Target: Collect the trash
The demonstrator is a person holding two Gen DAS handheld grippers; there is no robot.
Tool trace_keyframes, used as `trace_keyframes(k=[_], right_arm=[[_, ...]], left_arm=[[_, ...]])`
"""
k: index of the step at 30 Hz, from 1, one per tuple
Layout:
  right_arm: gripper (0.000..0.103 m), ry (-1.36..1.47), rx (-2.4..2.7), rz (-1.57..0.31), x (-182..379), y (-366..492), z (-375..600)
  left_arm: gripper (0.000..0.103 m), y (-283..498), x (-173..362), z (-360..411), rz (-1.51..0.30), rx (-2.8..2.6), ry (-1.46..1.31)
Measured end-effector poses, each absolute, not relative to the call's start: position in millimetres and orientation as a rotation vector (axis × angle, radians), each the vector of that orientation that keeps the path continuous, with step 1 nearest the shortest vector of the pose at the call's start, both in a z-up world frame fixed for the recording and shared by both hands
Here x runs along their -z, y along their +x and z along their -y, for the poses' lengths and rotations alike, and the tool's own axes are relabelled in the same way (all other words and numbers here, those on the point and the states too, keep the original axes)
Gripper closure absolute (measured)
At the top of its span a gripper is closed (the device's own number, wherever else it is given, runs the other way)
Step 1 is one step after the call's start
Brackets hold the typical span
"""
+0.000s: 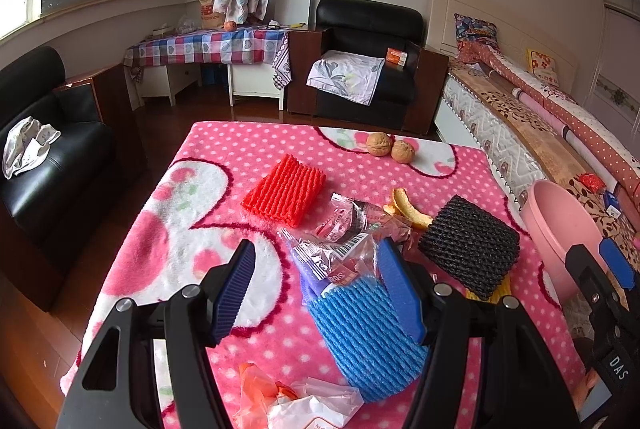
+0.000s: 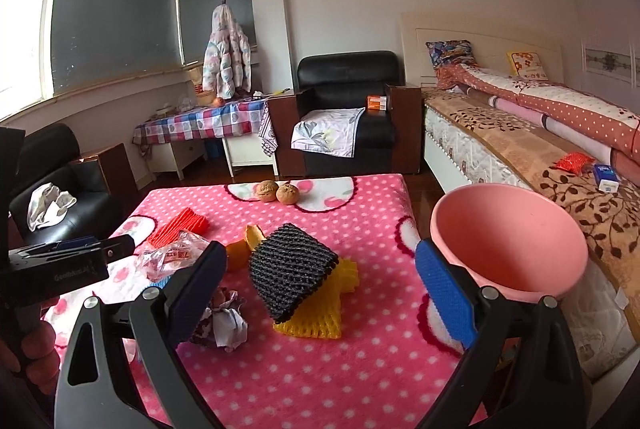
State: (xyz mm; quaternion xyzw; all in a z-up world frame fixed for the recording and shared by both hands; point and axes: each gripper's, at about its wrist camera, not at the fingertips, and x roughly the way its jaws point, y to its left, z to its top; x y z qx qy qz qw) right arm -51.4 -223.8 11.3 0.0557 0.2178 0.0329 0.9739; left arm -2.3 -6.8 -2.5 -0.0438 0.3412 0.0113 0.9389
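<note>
The left gripper (image 1: pixel 316 293) hangs over the near part of the table (image 1: pixel 224 157), which is covered by a pink dotted blanket. Its fingers (image 1: pixel 236 293) stand apart with nothing gripped; the right one lies against a blue foam net (image 1: pixel 360 333) and a clear wrapper (image 1: pixel 336 253) on it. Beyond sit a red net (image 1: pixel 286 191), orange peel (image 1: pixel 404 207) and a black net (image 1: pixel 470 247). An orange bag (image 1: pixel 260 385) and a white wrapper (image 1: pixel 312 409) lie at the near edge. Two walnuts (image 1: pixel 390 147) rest at the far end.

The right gripper (image 2: pixel 320 297) is also open and empty. The black net lies between its fingers on a yellow net (image 2: pixel 320 313), with crumpled paper (image 2: pixel 224 321) by the left finger. A pink bin (image 2: pixel 508 237) stands just beyond its right finger, beside the bed (image 2: pixel 520 149).
</note>
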Motion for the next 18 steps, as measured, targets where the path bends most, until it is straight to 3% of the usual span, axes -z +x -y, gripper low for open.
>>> trace_keyframes(k=[18], right_arm=[[0.008, 0.139, -0.073, -0.500, -4.3, -45.8, 227.6]], left_arm=[[0.040, -3.8, 5.0, 3.7, -0.692, -0.011, -0.091]])
